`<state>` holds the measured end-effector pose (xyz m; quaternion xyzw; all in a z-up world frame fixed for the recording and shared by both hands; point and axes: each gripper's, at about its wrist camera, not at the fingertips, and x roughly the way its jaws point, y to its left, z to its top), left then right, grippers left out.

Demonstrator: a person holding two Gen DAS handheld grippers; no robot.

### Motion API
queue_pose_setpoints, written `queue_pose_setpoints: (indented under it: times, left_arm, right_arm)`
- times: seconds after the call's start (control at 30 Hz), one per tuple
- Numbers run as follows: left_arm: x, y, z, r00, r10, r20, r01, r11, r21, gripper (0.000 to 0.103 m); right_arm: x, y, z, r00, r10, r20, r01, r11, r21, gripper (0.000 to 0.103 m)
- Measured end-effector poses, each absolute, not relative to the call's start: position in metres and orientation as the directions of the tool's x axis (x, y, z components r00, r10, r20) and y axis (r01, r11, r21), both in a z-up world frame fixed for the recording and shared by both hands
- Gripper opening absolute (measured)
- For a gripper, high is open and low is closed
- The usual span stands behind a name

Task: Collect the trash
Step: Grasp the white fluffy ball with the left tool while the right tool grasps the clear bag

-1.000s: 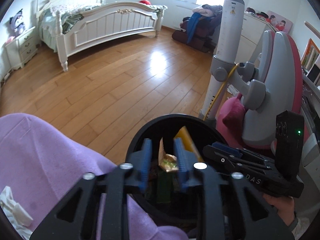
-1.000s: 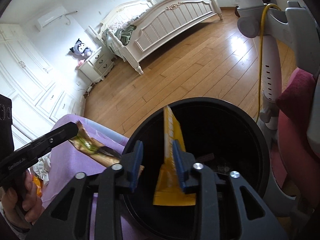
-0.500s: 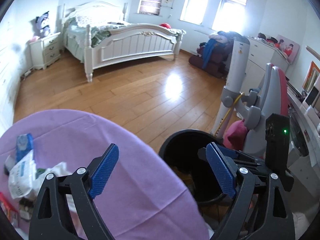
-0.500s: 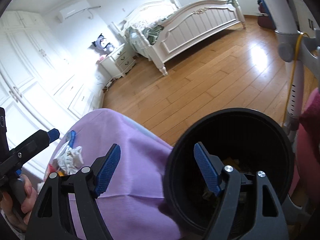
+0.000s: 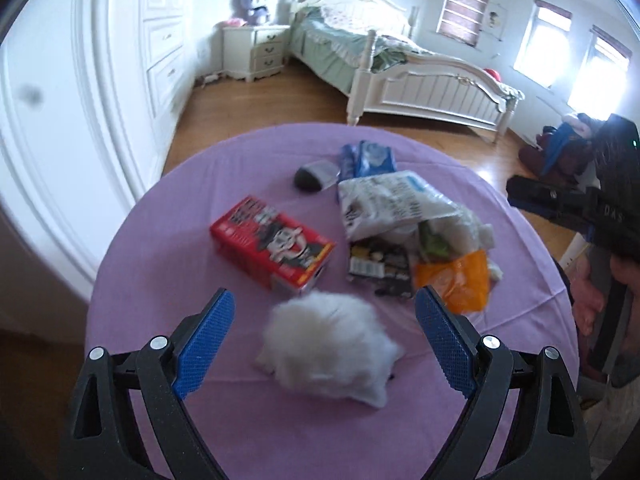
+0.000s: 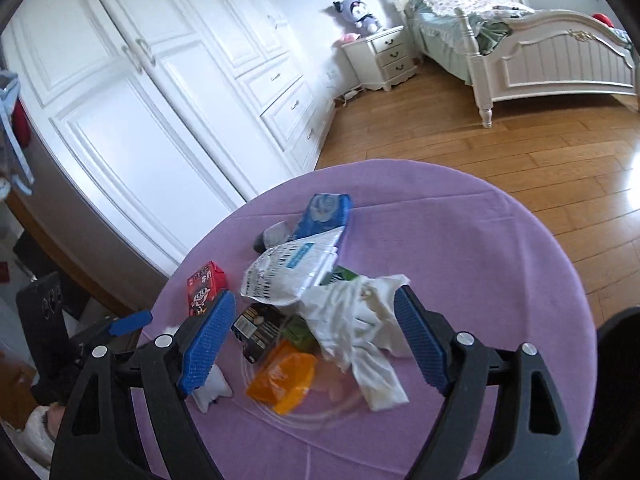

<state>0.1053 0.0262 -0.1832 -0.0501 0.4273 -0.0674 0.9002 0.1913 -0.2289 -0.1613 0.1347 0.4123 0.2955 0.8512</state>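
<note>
A heap of trash lies on a round table with a purple cloth (image 5: 168,280) (image 6: 500,264). My left gripper (image 5: 324,336) hangs open just above a fluffy white tissue wad (image 5: 328,344), and its pads do not touch the wad. Beyond the wad are a red box (image 5: 276,244), a black wrapper (image 5: 380,264), an orange wrapper (image 5: 456,280) and a white plastic bag (image 5: 388,200). My right gripper (image 6: 316,340) is over the heap with its jaws opening and nothing gripped. Under it lie crumpled white paper (image 6: 360,320), the orange wrapper (image 6: 284,376) and the black wrapper (image 6: 260,328).
A blue packet (image 5: 368,158) (image 6: 326,214) and a grey object (image 5: 316,176) (image 6: 274,234) sit at the table's far side. White wardrobe doors (image 6: 160,100) stand to the left. A bed (image 5: 400,68) and a nightstand (image 6: 384,56) stand beyond on the wooden floor.
Both grippers swung left from the black bin to over the table. Their jaws went from shut on wrappers to wide apart, with the wrappers left in the bin.
</note>
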Motion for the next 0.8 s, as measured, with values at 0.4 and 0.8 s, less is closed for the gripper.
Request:
queue_pose_setpoints:
  times: [0.4,0.8]
  left_arm:
    - [0.108,0.029,-0.223,0.547,-0.272,-0.792,0.156,0.962,-0.223,0.052]
    - [0.081,0.027,-0.181,0.651,-0.303,-0.696,0.195,0.953,-0.233,0.044]
  right_arm:
    - [0.226,-0.159,-0.188,0.420,0.444,-0.792,-0.386,0.877,0.287,0.050]
    - [0.168,-0.192,-0.135,0.637,0.489,-0.596,-0.420,0.869,0.263,0.009]
